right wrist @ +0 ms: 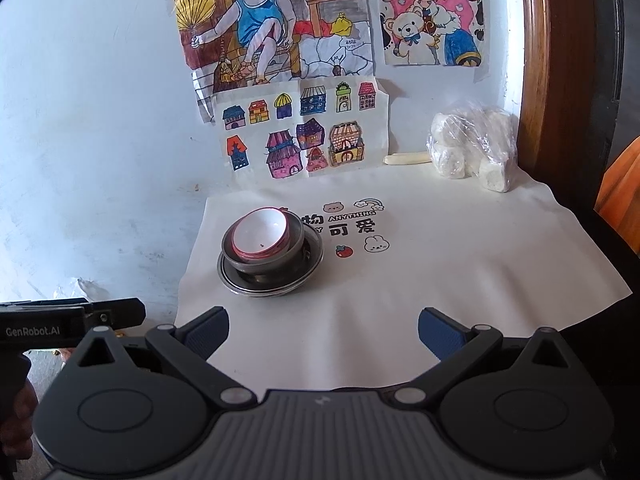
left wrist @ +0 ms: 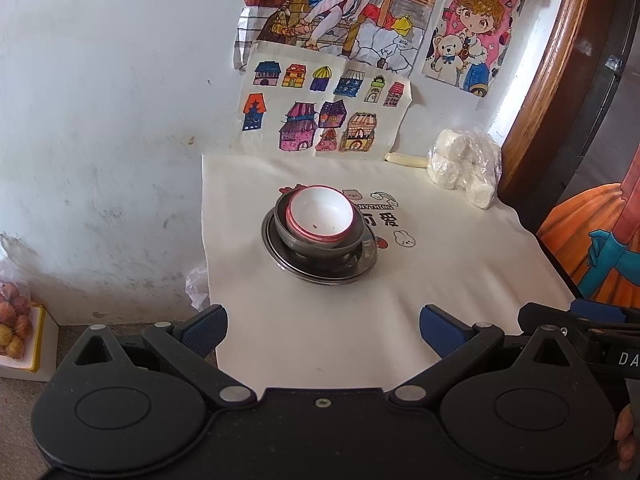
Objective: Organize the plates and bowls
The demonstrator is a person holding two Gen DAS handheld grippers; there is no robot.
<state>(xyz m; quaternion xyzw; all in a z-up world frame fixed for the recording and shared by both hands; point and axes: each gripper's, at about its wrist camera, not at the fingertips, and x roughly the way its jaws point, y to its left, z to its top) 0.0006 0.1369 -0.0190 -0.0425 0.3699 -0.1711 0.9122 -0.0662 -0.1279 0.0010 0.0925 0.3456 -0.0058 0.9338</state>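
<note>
A white bowl with a red rim (left wrist: 321, 215) (right wrist: 261, 234) sits nested in a dark metal bowl (left wrist: 320, 245) (right wrist: 264, 264), which stands on a steel plate (left wrist: 320, 272) (right wrist: 272, 286). The stack rests on a cream cloth (left wrist: 328, 340) (right wrist: 420, 280) over the table. My left gripper (left wrist: 323, 330) is open, well short of the stack, with nothing between its blue pads. My right gripper (right wrist: 323, 330) is also open and empty, near the cloth's front edge, with the stack ahead to its left. The left gripper's body (right wrist: 60, 322) shows at the right wrist view's left edge.
A clear bag of white rolls (left wrist: 464, 166) (right wrist: 472, 148) sits at the back right by a wooden frame (left wrist: 548, 52). Children's drawings (left wrist: 320, 108) (right wrist: 304, 132) hang on the wall behind. A bag of reddish fruit (left wrist: 14, 328) lies on the floor at far left.
</note>
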